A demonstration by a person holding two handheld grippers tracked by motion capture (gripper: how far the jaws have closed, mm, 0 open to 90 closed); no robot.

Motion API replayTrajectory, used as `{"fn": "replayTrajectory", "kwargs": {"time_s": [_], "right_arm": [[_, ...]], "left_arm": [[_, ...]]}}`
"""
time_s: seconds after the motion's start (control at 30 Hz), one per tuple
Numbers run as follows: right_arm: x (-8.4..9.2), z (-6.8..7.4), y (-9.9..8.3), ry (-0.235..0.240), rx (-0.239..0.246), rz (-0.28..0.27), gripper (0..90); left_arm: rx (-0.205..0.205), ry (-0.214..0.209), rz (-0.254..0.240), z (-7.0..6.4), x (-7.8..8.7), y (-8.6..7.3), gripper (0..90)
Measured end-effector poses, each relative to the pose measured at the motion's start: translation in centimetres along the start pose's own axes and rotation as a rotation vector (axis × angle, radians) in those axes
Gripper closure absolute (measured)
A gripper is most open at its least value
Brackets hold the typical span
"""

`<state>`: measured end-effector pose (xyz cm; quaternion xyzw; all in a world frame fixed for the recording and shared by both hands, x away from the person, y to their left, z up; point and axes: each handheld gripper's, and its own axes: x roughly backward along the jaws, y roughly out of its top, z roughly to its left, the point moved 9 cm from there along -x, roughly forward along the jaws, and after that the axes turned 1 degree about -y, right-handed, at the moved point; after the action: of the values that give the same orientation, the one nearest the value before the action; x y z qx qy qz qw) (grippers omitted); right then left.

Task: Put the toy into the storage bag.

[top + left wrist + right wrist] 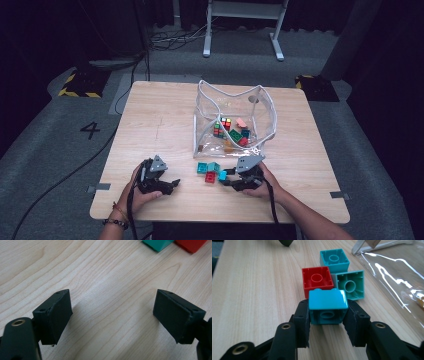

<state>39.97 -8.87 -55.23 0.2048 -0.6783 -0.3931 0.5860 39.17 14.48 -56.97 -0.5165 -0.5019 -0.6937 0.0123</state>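
My right gripper (224, 176) (328, 315) is shut on a light-blue brick (327, 303) (222, 175), with a pad pressed on each side; the brick lies tilted at the table's front middle. Just beyond it a red brick (317, 280) (210, 177), a teal brick (350, 285) on its side and another light-blue brick (334, 260) (202, 167) sit close together. My left gripper (172, 185) (112, 312) stands open over bare wood at the front left, nothing between its jaws, with the edges of a teal brick (157, 243) and a red brick (191, 245) ahead.
A clear plastic bag (235, 95) (392, 270) stands open behind the bricks, holding several coloured bricks and a small cube puzzle (226, 122). The wooden table (160, 115) has bare room to the left. Cables lie on the floor beyond.
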Motion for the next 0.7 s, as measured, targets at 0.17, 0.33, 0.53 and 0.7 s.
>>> {"fn": "replayTrajectory", "kwargs": {"time_s": [0.17, 0.33, 0.53, 0.7], "right_arm": [[2.7, -1.0, -0.4, -0.026, 0.004, -0.024, 58.9], [6.1, -2.8, -1.5, -0.090, -0.025, -0.044, 58.9], [10.0, -5.4, -3.7, -0.183, -0.101, -0.078, 58.9], [12.6, -7.9, -5.3, -0.281, -0.152, -0.098, 58.9]], "left_arm": [[0.000, 0.000, -0.001, 0.0, 0.0, 0.0, 15.7], [-0.001, 0.002, -0.001, 0.0, 0.0, 0.0, 15.7], [0.001, 0.003, -0.002, 0.0, 0.0, 0.0, 15.6], [0.001, 0.002, -0.002, 0.0, 0.0, 0.0, 15.6]]}}
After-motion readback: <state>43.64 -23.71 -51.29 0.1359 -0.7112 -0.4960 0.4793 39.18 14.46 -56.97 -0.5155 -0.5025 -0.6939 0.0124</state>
